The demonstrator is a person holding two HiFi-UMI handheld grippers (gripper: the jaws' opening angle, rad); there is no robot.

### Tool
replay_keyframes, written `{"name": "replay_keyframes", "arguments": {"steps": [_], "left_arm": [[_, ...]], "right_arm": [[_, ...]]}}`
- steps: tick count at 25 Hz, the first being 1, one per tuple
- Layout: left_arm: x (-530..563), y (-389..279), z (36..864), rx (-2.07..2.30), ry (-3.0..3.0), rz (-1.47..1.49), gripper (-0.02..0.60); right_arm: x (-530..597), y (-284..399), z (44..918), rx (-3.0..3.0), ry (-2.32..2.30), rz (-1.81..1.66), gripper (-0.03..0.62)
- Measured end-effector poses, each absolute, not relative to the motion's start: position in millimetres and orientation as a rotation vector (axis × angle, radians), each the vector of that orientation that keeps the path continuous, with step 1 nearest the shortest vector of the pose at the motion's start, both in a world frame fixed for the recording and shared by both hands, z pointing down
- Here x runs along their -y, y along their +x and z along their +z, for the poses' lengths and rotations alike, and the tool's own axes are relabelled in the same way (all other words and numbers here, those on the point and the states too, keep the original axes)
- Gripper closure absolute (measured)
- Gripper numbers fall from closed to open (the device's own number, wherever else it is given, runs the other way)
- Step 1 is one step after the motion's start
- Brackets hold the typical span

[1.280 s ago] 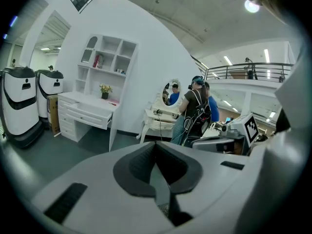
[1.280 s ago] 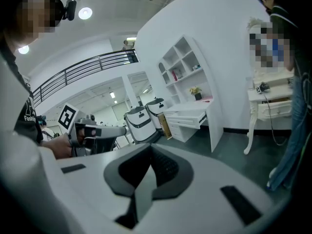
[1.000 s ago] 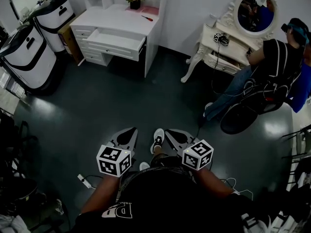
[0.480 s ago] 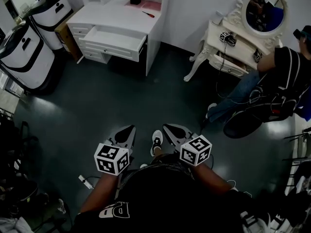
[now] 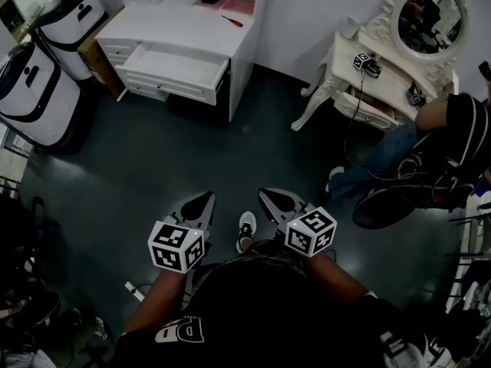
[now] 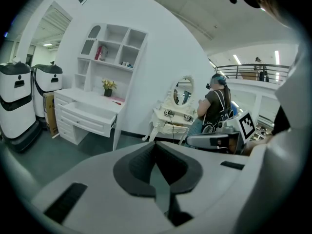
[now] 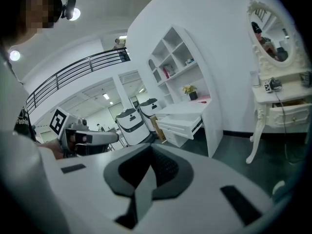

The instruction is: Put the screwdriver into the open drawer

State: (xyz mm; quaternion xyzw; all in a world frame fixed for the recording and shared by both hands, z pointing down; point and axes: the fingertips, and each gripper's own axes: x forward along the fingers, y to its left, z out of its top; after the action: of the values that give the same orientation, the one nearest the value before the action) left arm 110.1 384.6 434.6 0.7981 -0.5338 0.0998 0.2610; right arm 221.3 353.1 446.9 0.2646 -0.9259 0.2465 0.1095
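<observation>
The red-handled screwdriver (image 5: pixel 232 21) lies on top of the white desk (image 5: pixel 180 29) at the far side of the room, beside a pink sheet (image 5: pixel 238 5). Below the desktop, the open drawer (image 5: pixel 173 66) stands pulled out and looks empty. My left gripper (image 5: pixel 205 198) and right gripper (image 5: pixel 267 195) are held side by side in front of my body, over the dark floor and far from the desk. Both are shut with nothing in them. In the left gripper view the desk (image 6: pixel 87 106) shows at left; in the right gripper view the drawer (image 7: pixel 182 124) shows mid-frame.
Two white machines (image 5: pixel 34 90) stand left of the desk. A white vanity with a mirror (image 5: pixel 383 67) stands at the right, with a seated person (image 5: pixel 456 133) at it. A cable plug (image 5: pixel 133 288) lies on the floor by my left foot.
The desk, the vanity and the floor have slid down and nearer in the head view as I walk toward the desk. Both grippers stay shut and level in front of me.
</observation>
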Motion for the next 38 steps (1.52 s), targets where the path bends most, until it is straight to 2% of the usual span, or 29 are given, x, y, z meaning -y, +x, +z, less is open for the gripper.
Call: {"name": "replay_keyframes", "arguments": {"steps": [14,38], "left_arm": [[-281,119,420,1.480,2.178,0.284,0.566],[-212,149,422,1.498,2.175,0.329,0.566]], "right_arm": [[-252,226,435,2.752,0.750,0.706,0.585],[-183,250,436,2.787,0.720,0.704,0.585]]}}
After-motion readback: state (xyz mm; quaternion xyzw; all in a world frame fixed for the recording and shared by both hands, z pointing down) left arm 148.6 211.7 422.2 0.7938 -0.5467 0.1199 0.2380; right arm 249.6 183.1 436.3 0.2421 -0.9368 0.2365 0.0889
